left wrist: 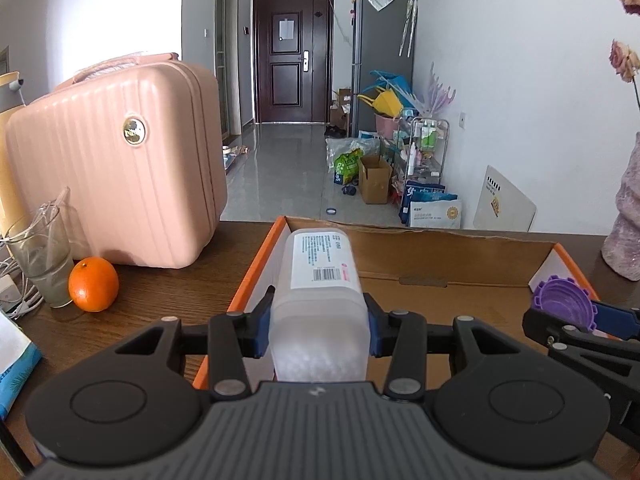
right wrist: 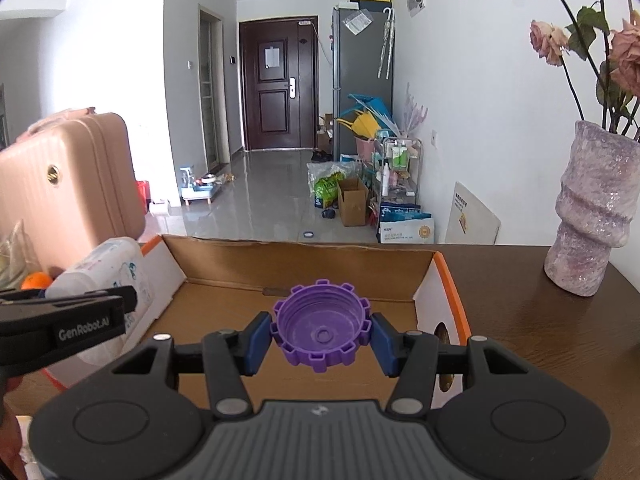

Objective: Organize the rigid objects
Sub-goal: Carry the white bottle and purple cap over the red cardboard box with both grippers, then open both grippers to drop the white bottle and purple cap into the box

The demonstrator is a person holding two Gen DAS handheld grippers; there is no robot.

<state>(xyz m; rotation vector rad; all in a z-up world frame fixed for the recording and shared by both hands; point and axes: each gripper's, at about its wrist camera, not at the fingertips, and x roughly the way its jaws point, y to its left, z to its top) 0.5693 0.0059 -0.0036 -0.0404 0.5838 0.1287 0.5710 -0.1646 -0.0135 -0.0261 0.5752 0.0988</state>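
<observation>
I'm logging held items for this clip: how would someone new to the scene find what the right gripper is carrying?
Find the open cardboard box with orange edges on the dark wooden table. Over its right half, the right gripper is shut on a purple cap. It is the only purple, notched-rim piece; the left gripper's item is a frosted white bottle.

Dark wooden table [left wrist: 168,292], cardboard box [left wrist: 460,256], pink suitcase [left wrist: 120,168], orange [left wrist: 93,284], vase [right wrist: 592,216]
</observation>
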